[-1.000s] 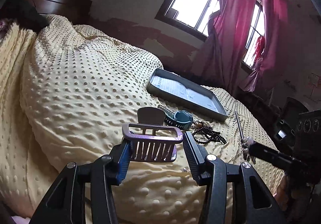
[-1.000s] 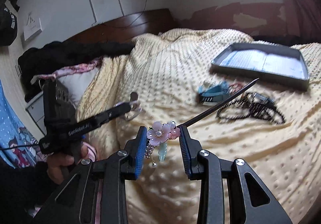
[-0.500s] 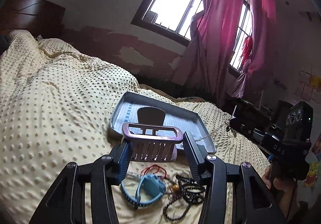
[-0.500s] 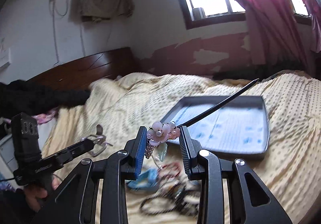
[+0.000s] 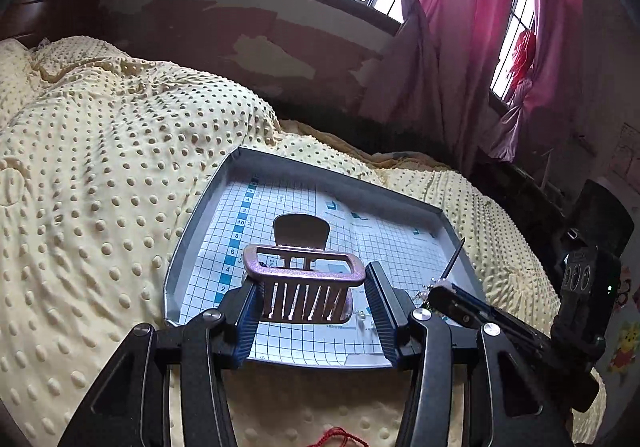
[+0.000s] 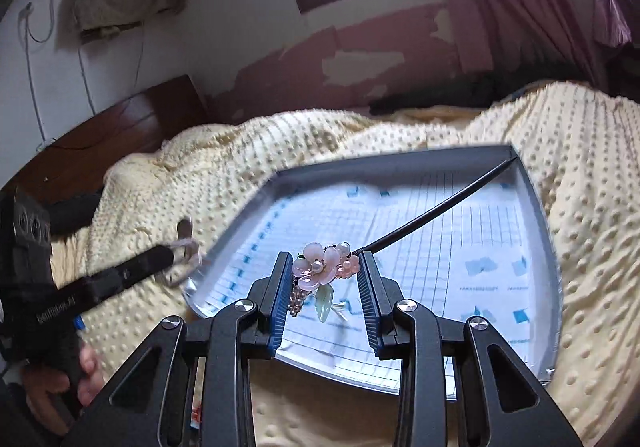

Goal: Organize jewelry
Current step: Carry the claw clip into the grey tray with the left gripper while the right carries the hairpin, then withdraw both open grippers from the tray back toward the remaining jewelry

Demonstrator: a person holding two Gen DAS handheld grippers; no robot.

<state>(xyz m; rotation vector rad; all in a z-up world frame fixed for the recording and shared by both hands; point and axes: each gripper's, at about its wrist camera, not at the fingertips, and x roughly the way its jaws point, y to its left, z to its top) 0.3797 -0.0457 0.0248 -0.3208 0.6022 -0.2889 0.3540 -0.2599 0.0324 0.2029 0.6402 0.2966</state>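
1. While both grippers hang above the grey tray (image 5: 188,243), the left gripper (image 5: 306,301) is clamped on a mauve claw hair clip (image 5: 305,289), teeth pointing down between its blue pads
2. Ahead of and below it lies the tray's gridded paper liner (image 5: 400,247)
3. The right gripper (image 6: 324,279) pinches a flowered hairpin (image 6: 320,267) by its pink blossoms; the dark pin shaft points forward-right toward the tray's far corner
4. Under everything spreads a yellow dotted blanket (image 5: 100,175)
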